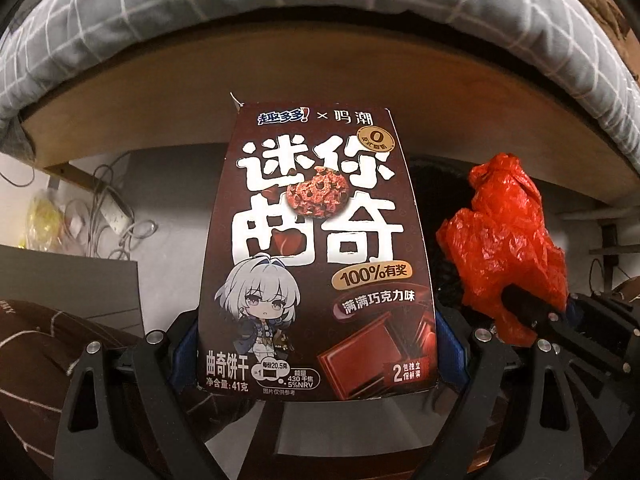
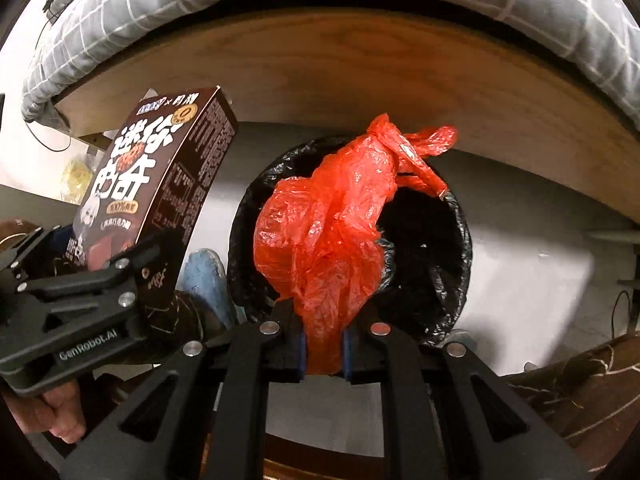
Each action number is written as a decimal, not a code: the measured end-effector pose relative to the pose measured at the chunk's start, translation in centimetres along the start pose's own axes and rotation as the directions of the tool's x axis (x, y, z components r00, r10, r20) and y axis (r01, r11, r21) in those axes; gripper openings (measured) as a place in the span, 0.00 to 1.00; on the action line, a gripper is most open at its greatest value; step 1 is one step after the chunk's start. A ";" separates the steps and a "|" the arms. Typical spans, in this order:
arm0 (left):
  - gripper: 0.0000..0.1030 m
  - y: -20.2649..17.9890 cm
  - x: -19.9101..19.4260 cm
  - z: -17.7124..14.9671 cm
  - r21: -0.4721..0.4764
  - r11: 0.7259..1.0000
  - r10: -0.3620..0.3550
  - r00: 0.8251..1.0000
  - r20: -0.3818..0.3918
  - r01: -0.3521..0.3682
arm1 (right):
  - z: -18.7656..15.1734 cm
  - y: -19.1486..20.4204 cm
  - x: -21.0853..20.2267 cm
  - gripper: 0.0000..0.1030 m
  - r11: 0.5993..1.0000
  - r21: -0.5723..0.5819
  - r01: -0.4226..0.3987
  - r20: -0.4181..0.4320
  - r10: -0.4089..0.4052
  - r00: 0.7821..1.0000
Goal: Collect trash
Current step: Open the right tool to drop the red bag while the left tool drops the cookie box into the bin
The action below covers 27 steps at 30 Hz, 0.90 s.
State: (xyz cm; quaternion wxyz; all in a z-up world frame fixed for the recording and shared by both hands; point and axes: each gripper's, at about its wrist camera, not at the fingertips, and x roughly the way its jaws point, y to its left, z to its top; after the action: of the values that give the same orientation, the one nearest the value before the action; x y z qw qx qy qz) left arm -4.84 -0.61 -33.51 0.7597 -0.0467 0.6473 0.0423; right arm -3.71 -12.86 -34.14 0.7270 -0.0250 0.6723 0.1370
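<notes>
My left gripper (image 1: pixel 318 344) is shut on a dark brown cookie box (image 1: pixel 316 248) with white Chinese lettering, held upright. The box also shows in the right wrist view (image 2: pixel 160 184), at the left, with the left gripper (image 2: pixel 132 264) clamped on its lower end. My right gripper (image 2: pixel 323 340) is shut on a crumpled red plastic bag (image 2: pixel 332 232), held over the mouth of a round bin lined with a black bag (image 2: pixel 456 240). The red bag also shows in the left wrist view (image 1: pixel 508 248), at the right.
A bed with a wooden frame (image 2: pixel 360 80) and grey checked bedding (image 1: pixel 200 20) arches above. Cables and a power strip (image 1: pixel 116 216) lie on the floor at the left. A blue slipper (image 2: pixel 204 276) sits left of the bin. Brown fabric (image 2: pixel 580 380) is at the lower right.
</notes>
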 end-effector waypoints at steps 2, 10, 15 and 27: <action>0.86 0.2 0.1 0.0 -0.006 1.000 0.000 1.000 -0.007 0.000 | 0.4 0.1 0.3 0.13 1.000 -0.001 -0.002 -0.006 0.002 1.000; 0.86 0.6 0.6 0.2 -0.024 1.000 0.006 1.000 -0.026 -0.006 | 0.8 0.2 0.6 0.33 1.000 -0.024 0.000 -0.013 0.000 1.000; 0.86 0.1 0.5 0.4 -0.035 0.999 0.003 0.999 -0.035 -0.005 | 0.5 -0.4 -0.1 0.58 0.999 -0.017 0.047 0.012 -0.047 0.999; 0.86 -3.3 0.1 0.3 0.034 0.999 0.008 1.000 -0.029 -0.007 | -0.9 -5.2 -3.4 0.90 0.983 0.057 0.176 0.090 -0.180 0.979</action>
State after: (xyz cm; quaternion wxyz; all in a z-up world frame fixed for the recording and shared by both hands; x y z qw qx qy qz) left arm -4.14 -3.79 -33.50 0.7505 -0.0319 0.6592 0.0334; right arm -3.56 -18.58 -31.65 0.7678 -0.0610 0.6353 0.0561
